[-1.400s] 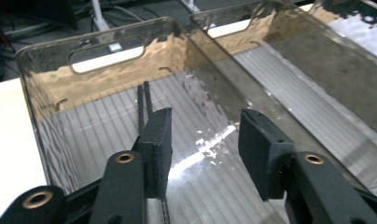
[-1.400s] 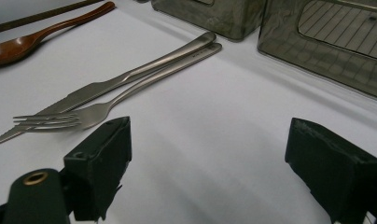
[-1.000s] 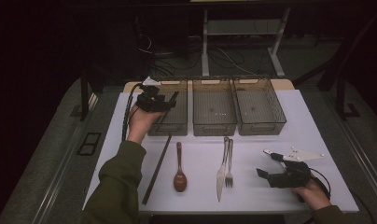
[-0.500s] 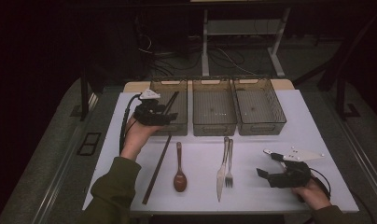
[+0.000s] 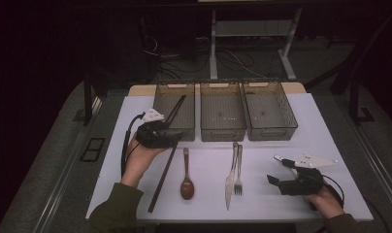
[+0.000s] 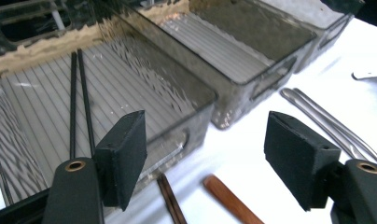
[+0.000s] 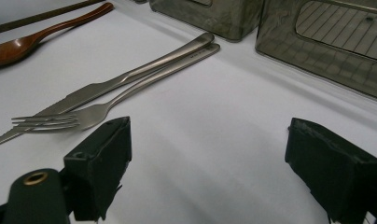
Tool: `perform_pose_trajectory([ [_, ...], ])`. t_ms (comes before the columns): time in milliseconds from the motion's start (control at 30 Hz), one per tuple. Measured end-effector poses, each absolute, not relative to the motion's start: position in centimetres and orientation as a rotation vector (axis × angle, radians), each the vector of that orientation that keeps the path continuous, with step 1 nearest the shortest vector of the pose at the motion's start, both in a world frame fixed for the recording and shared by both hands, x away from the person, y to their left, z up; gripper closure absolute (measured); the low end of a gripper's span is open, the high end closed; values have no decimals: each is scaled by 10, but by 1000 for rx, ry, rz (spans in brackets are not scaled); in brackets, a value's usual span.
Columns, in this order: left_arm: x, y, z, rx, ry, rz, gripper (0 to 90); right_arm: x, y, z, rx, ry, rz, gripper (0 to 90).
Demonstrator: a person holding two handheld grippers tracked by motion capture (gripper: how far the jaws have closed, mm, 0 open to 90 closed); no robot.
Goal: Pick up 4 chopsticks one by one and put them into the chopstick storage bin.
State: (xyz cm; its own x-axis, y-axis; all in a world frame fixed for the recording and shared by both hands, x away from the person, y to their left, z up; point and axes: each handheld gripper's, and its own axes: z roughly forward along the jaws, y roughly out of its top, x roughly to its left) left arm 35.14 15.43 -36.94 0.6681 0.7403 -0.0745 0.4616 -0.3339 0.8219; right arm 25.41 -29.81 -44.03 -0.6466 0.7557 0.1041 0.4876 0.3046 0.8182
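High view: our left claw (image 5: 176, 139) hovers at the near edge of the left tray (image 5: 160, 104). Its jaws have just been opening and nothing is between them. The loose chopsticks (image 5: 161, 180) lie on the bench (image 5: 330, 141) right under the claw and run back toward us. A second pair of chopsticks (image 5: 176, 108) leans in the tray just beyond the claw. Our right claw (image 5: 274, 180) rests low on the bench, well apart from the left one, with the fork (image 5: 238, 170) and knife (image 5: 231, 174) off to its side.

Left gripper view: the left claw (image 6: 210, 158) stands fairly wide and empty. The tips of the loose chopsticks (image 6: 170, 201) sit below it, nearer its left jaw, and the spoon (image 6: 228, 201) handle lies just beside them. We judge the next grasp to be the loose chopsticks. We should shift so that they sit midway between the jaws, keep the spoon handle outside, go down to the bench, and close across both sticks at once so that neither rolls away.

Right gripper view: the right claw (image 7: 210, 168) is wide open and holds nothing. The fork (image 7: 84, 114) and knife (image 7: 130, 79) lie ahead of its left jaw. It is best kept clear while the left works.
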Motion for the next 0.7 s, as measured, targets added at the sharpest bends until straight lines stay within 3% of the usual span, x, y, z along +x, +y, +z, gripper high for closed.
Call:
perform_pose_trajectory([
  [467,316,171,-398,2007,956,378,278,253,-298,-439,1119,2274,1264,142],
  [700,304,175,-413,2052,997,398,368,253,-298,-439,1118,2274,1262,142],
])
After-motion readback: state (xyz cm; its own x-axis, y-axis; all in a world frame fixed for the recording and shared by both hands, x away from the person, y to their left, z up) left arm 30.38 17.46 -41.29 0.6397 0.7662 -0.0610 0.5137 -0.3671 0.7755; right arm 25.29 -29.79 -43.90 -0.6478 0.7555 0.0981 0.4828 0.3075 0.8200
